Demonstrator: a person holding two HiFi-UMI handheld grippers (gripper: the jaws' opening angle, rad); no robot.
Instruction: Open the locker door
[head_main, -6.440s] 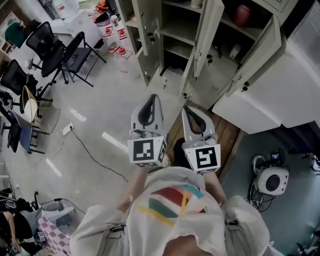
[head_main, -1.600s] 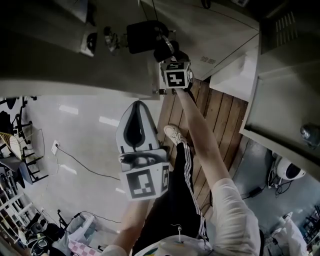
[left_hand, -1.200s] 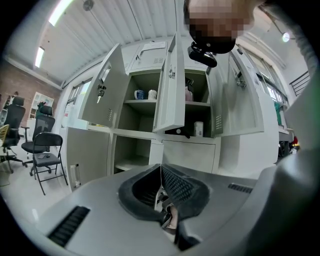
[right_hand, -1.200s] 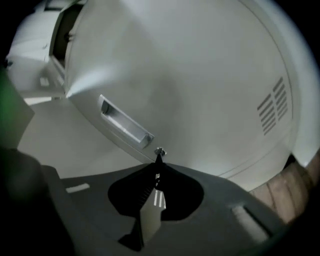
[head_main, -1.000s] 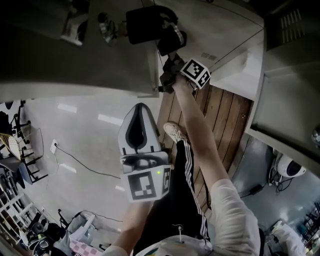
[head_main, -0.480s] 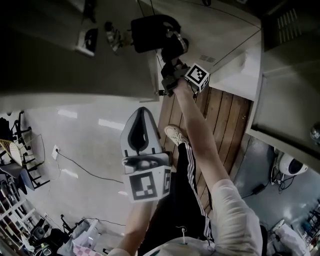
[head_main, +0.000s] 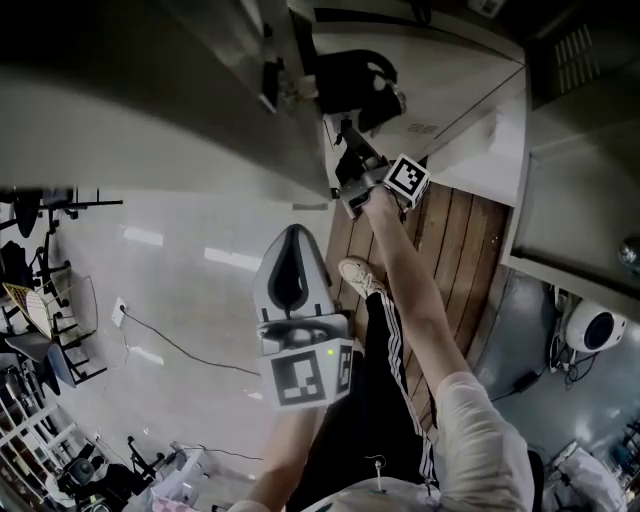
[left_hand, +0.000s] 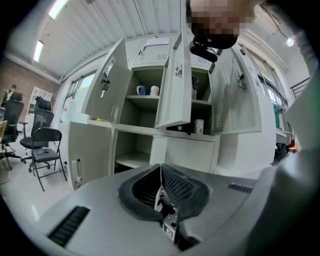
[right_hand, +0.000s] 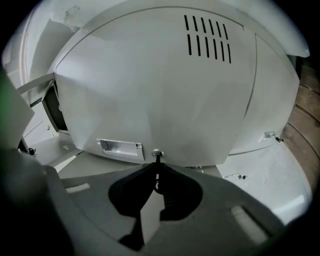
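Grey metal locker door (right_hand: 150, 90) fills your right gripper view: vent slots up top, recessed handle (right_hand: 120, 146) just left of the lock (right_hand: 157, 152). Your right gripper (right_hand: 157, 162) is pinched tight on the key (right_hand: 157, 157) in that lock. Left gripper (left_hand: 161, 172) held lower, jaws pressed together, nothing between.

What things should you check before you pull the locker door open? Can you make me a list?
1. Right gripper is pinched on the key: ok.
2. Key is in the lock of the locker door: ok.
3. Lock is turned all the way to unlocked: cannot tell.
4. Left gripper is shut, holds nothing and is away from the door: ok.
5. There is enough room for the door to swing out: cannot tell.
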